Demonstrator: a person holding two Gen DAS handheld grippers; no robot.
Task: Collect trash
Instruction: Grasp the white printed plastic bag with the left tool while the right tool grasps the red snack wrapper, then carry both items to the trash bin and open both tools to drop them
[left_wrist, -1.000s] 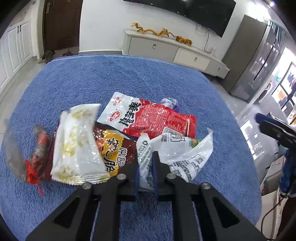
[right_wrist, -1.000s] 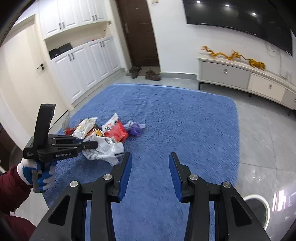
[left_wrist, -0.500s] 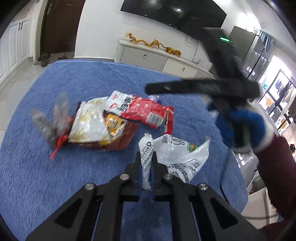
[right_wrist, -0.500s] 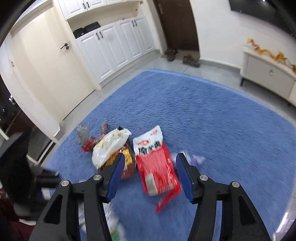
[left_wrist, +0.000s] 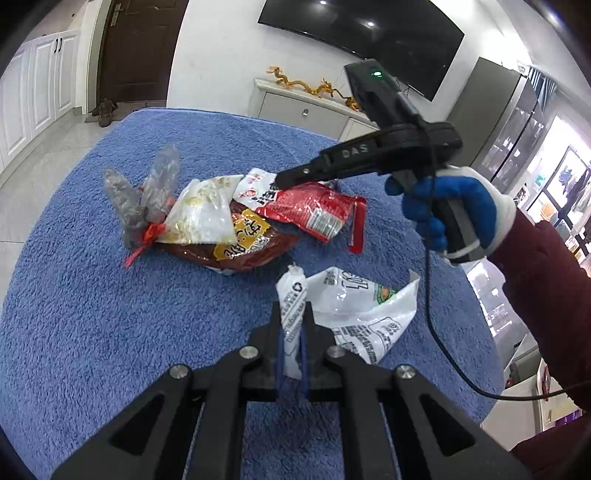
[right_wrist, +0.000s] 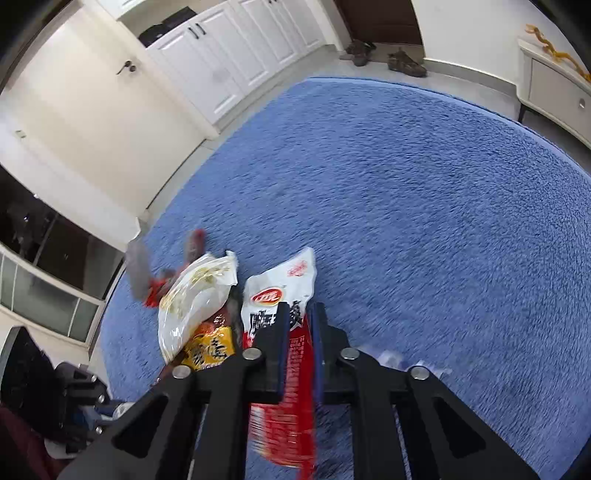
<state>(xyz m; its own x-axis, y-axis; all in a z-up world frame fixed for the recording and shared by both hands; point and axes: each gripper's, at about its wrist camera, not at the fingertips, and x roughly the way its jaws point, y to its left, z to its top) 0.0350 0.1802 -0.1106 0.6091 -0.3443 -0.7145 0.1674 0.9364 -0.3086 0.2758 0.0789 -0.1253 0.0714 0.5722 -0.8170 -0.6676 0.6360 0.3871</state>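
My left gripper (left_wrist: 292, 314) is shut on the twisted edge of a white printed plastic bag (left_wrist: 354, 306) and holds it over the blue rug (left_wrist: 92, 314). My right gripper (right_wrist: 298, 317) is closed around a red and white snack packet (right_wrist: 288, 369); in the left wrist view its tip (left_wrist: 280, 181) sits on that packet (left_wrist: 314, 206). Beside it lie a white and yellow packet (left_wrist: 203, 214), a brown and yellow packet (left_wrist: 243, 247) and a clear bag tied with red ribbon (left_wrist: 140, 206).
The rug (right_wrist: 406, 184) lies on a pale tiled floor. White cupboards (right_wrist: 229, 59) and shoes (right_wrist: 402, 62) stand at the far side. A low white cabinet (left_wrist: 306, 110) stands under a wall television (left_wrist: 362, 40).
My right gripper has swung from the rug's open side to the trash pile and closed on the red and white packet. My left gripper has drawn the white bag back from the pile.
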